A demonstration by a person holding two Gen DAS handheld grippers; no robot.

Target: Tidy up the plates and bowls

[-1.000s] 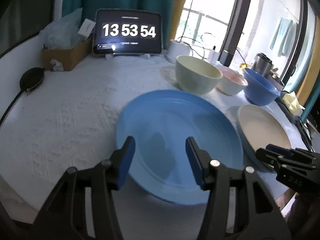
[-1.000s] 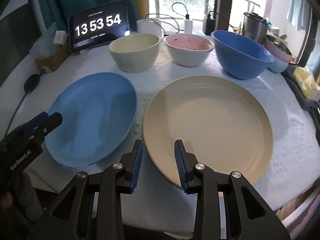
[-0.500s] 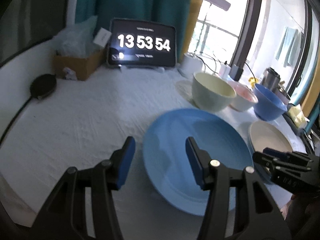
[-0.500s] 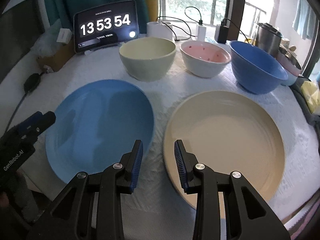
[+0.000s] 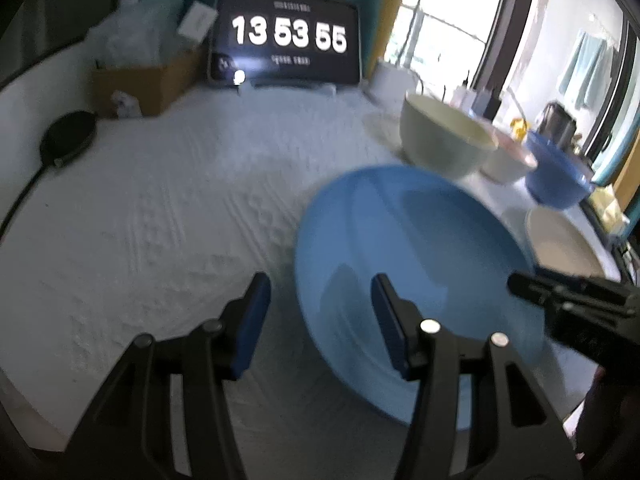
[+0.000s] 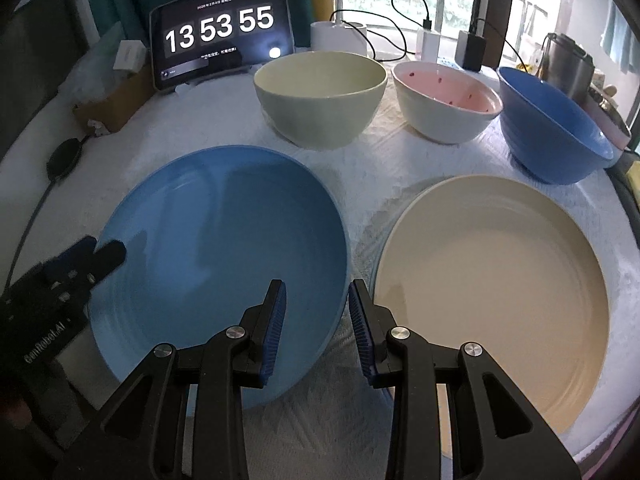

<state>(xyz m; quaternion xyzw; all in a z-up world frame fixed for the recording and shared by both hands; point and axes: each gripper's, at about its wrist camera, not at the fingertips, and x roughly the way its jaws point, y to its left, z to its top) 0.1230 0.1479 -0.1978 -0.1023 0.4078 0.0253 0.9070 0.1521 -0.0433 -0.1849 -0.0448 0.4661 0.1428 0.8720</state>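
White textured cloth [image 6: 384, 148] is spread over the whole table, with teal curtains and a bright window seen behind it. Right gripper [image 6: 316, 322] is held over the near gap between the two plates, its blue-padded jaws parted a little with nothing pinched, one pad over the blue plate's edge and the other right by the cream plate's rim. Blue plate [image 6: 224, 248] is laid flat on the cloth at the near left, and cream plate [image 6: 492, 292] is set just beside it on the right, a strip of cloth left between them. Left gripper [image 5: 320, 320] is seen best in its own view, which is kinda blurred: jaws spread wider, nothing gripped, one pad over bare cloth and the other over the blue plate's left side. In the right view it is spotted poking in over the blue plate's left rim; whether it's touching can't be told. Further back, three bowls are lined up in a row: pale green bowl [image 6: 320, 98] behind the blue plate, pink-lined bowl [image 6: 448, 102] next to it, and blue bowl [image 6: 556, 132] at the far right behind the cream plate. Behind those, a tablet [image 6: 220, 52] reading 13 53 55 is propped up, a cardboard box [image 6: 108, 100] is parked to its left, and a metal mug [image 6: 568, 64] is tucked at the far right.
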